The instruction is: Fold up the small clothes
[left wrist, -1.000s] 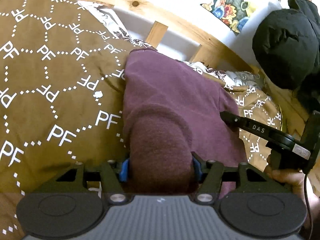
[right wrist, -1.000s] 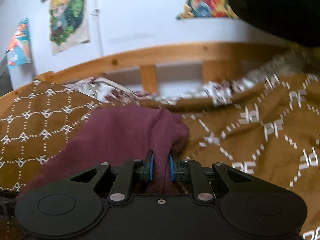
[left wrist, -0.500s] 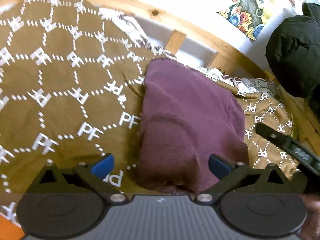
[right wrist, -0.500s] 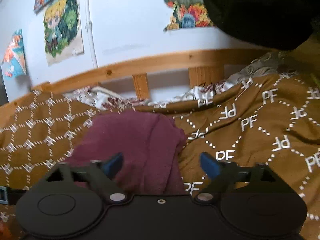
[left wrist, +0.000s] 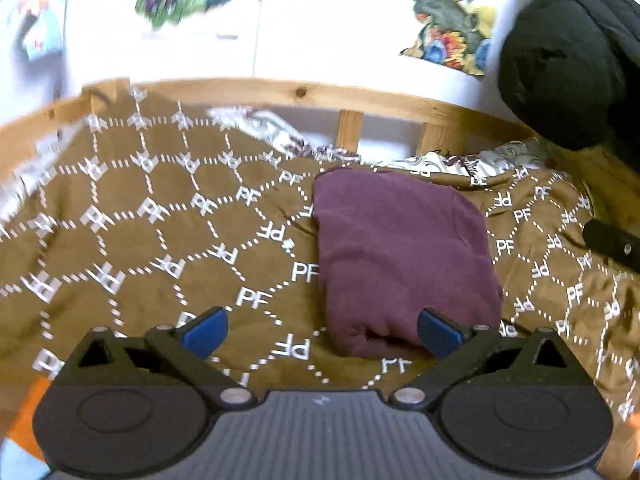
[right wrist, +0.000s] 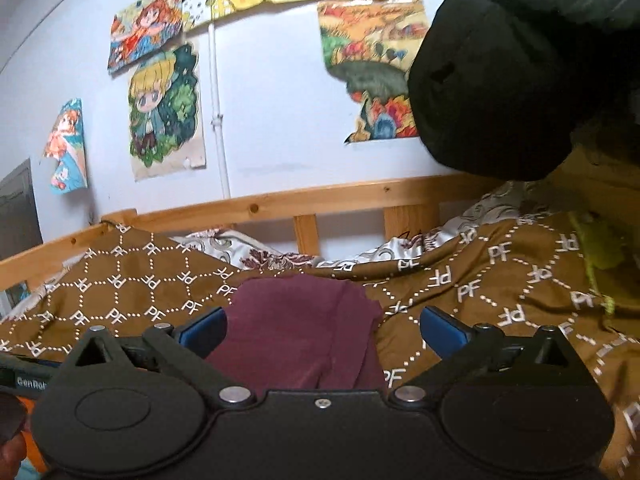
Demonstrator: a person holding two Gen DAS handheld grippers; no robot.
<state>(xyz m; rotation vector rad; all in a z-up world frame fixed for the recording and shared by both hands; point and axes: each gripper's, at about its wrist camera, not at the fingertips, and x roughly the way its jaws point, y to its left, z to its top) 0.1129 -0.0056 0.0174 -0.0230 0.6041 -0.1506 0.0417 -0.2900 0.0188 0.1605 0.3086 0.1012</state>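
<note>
A maroon garment (left wrist: 400,256) lies folded into a compact rectangle on the brown "PF" patterned blanket (left wrist: 160,240). It also shows in the right wrist view (right wrist: 304,328). My left gripper (left wrist: 320,330) is open and empty, held just short of the garment's near edge, its right blue pad beside the near right corner. My right gripper (right wrist: 322,328) is open and empty, pulled back over the garment's near end. A piece of the right gripper (left wrist: 612,244) shows at the right edge of the left wrist view.
A wooden bed rail (right wrist: 320,200) runs behind the blanket, with a patterned white sheet (right wrist: 248,252) below it. A black padded jacket (right wrist: 520,72) hangs at the upper right. Posters (right wrist: 164,112) cover the wall.
Both grippers let go of the maroon garment, opened wide and pulled back and up. The garment now lies folded flat on the blanket.
</note>
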